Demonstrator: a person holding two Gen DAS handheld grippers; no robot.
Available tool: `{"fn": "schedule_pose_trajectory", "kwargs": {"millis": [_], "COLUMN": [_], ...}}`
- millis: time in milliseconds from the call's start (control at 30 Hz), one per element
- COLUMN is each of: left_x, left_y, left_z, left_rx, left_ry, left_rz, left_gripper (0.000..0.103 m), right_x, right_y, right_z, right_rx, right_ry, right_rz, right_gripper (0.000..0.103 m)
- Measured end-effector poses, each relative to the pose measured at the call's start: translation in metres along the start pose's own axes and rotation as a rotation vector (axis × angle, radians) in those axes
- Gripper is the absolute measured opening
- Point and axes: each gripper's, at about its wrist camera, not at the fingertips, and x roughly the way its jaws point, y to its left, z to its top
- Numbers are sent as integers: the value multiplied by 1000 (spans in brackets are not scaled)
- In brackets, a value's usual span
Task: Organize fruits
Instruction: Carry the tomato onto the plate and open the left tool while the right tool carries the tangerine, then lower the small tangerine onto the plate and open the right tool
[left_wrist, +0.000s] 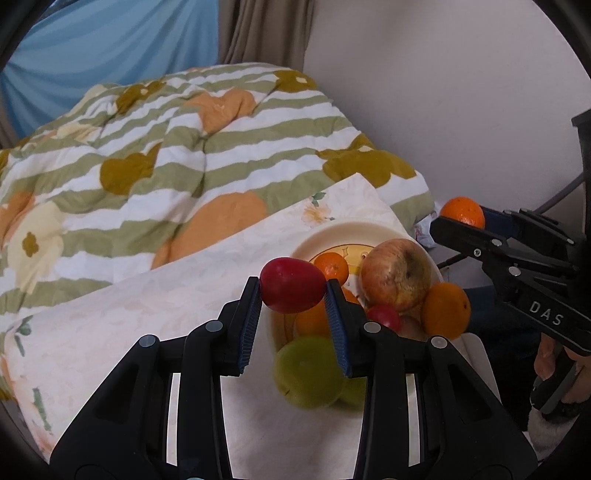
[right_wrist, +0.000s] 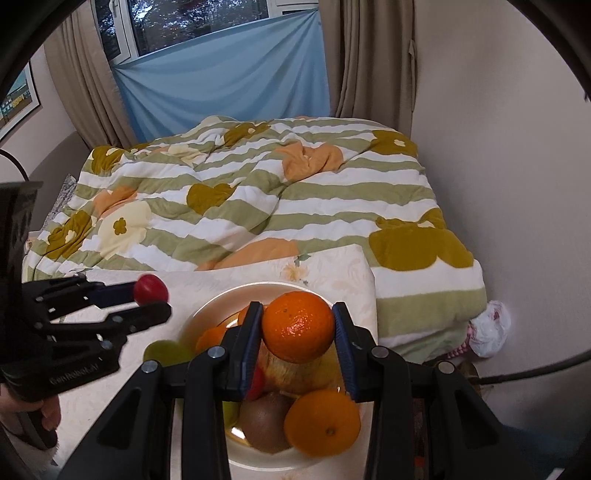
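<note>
while both hands are working over the same plate (right_wrist: 207, 306), each claw is pinching one fruit. the left gripper (left_wrist: 293, 291) is squeezing a red plum (left_wrist: 291, 290) between its blue pads (left_wrist: 252, 314), high near the fingertips, probably so that the fruit is hanging clear of the pile. the right gripper (right_wrist: 298, 326) is clamping an orange (right_wrist: 298, 326) the same way, by its widest part, which is likely keeping the round skin from slipping. both fruits are being carried above the plate and are not resting on anything, so the sorting seems to be in its lifting stage, with no visible sign yet of where either piece is going.

the plate is sitting on a pale flowered cloth (left_wrist: 147, 314) at the foot of a striped quilt (left_wrist: 184, 147), and it is holding the rest of the fruit in a crowded heap.

the left wrist view is showing the large blotched apple (left_wrist: 397, 273), a small mandarin (left_wrist: 332, 266) behind the plum, and a blurred green apple (left_wrist: 308, 373) below the fingers; it is also catching the right gripper from the side, with its orange poking out past the tips. the right wrist view is showing what the left one is missing: a brown kiwi (right_wrist: 264, 421) and a second orange (right_wrist: 321, 424) at the near rim, plus the window (right_wrist: 184, 22) and blue sheet (right_wrist: 221, 81) beyond the bed. it is also giving the side view of the left gripper with the plum at its tips.
</note>
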Motion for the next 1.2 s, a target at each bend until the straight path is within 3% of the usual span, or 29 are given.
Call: {"fn": "schedule_pose_trajectory", "kwargs": {"millis": [533,567,600,633,700,1100,1200], "left_x": [53,53,51,49,41,-2,-8], "left_y": [-12,-12,-12,-12,-9,23,37], "left_z": [11,11,11,11,12,6,-3], "left_rx": [1,3,4,0,-10,-58,-91], "left_ry": [90,94,91,81,45,-4,1], "left_rz": [16,16,22,21,6,84,97], "left_gripper": [43,46,61,83,96,97,103], "right_x": [27,27,27,27,27,36,49], "right_y": [-24,-24,-24,-24,-24,-8,-5], "right_z": [13,14,14,14,14,29,32], "right_rx": [-8,-10,-8,-9,-10,-40,-54], "right_ry": [11,11,9,9,9,31,70], "right_rz": [47,48,45,46,46,105,139], "right_gripper": [35,35,35,35,35,35,35]}}
